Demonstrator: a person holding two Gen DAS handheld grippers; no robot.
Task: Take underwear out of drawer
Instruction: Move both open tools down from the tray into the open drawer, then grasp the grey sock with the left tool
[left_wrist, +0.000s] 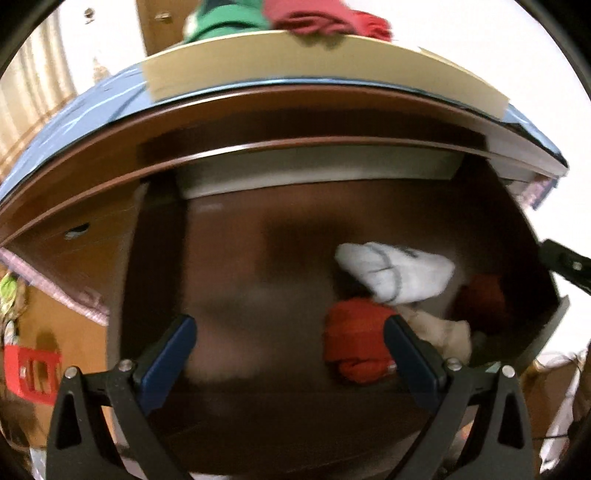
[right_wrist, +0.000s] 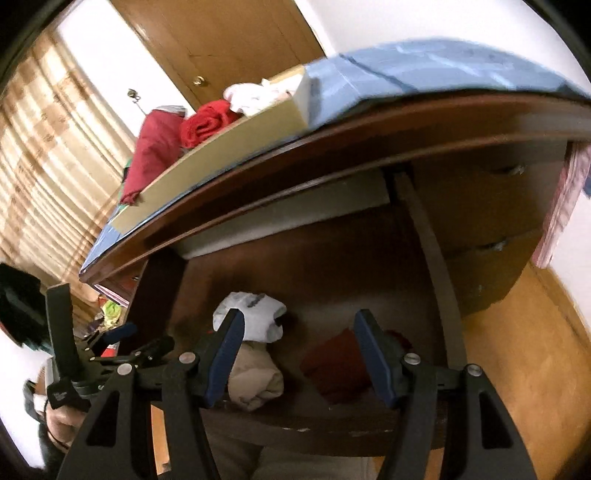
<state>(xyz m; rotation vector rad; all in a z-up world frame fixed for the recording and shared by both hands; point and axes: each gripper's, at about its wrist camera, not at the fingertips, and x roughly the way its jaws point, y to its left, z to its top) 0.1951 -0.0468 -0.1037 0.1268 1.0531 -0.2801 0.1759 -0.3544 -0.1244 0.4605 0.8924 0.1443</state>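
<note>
**Both grippers lean over the open drawer, nothing picked yet**

The dark brown wooden drawer (left_wrist: 229, 280) stands pulled out from under the desk (left_wrist: 258, 122), so its contents are open from above. The small garments are bunched toward one side of it: a rolled white cloth piece with grey lines (left_wrist: 395, 273), a bright red folded cloth (left_wrist: 354, 339) just in front of it, a crumpled cream-coloured cloth (left_wrist: 443, 328) touching both, and a darker red piece (left_wrist: 480, 295) against the side wall. Which of these counts as the underwear I can't say for sure; all look like it.

The left gripper (left_wrist: 288, 354) hangs over the bare half of the drawer floor, its jaws spread wide with nothing between them; the bright red cloth lies just behind one blue finger. The right gripper (right_wrist: 299, 354) sits above the front edge, jaws roughly half open and empty, bracketing the cream cloth and the dark red piece below.

On the desk top, a shallow cream cardboard tray (right_wrist: 236, 140) already holds red and white garments, most likely the place where picked items go. The tilt of both tools suggests a reach down into the pile comes next.
</note>
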